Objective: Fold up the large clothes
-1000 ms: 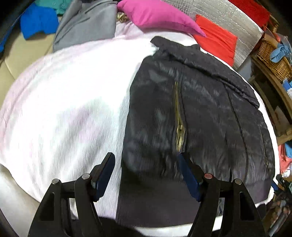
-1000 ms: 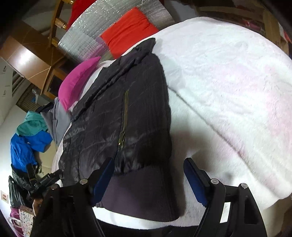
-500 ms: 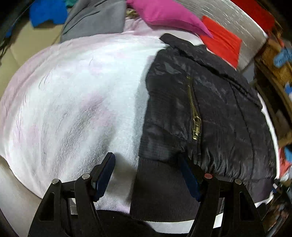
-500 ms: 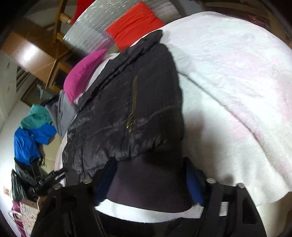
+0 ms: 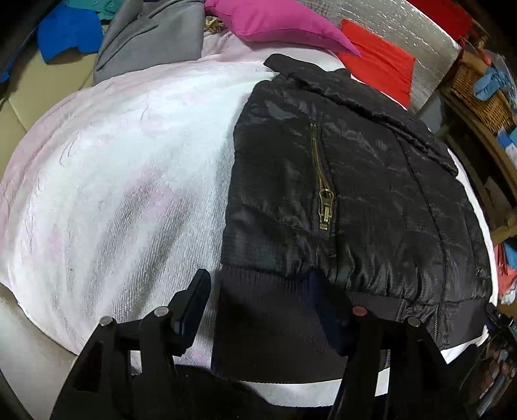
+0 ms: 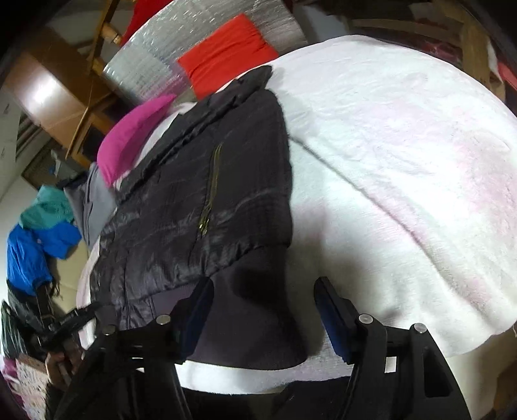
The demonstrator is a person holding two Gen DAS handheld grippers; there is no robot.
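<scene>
Closing on the ribbed hem [image 5: 274, 310] of the black jacket [image 5: 355, 194] on the white blanket [image 5: 113, 194] — left gripper [image 5: 261, 307] and right gripper [image 6: 263, 310] both part-open, straddling a corner each. Slick shell — one could slip.

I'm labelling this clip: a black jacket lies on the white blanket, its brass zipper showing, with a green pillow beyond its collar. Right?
Not quite: the pillow beyond the collar is magenta, not green, as the left wrist view shows. The rest holds: the black jacket lies on the white blanket with its brass zipper showing.
</scene>
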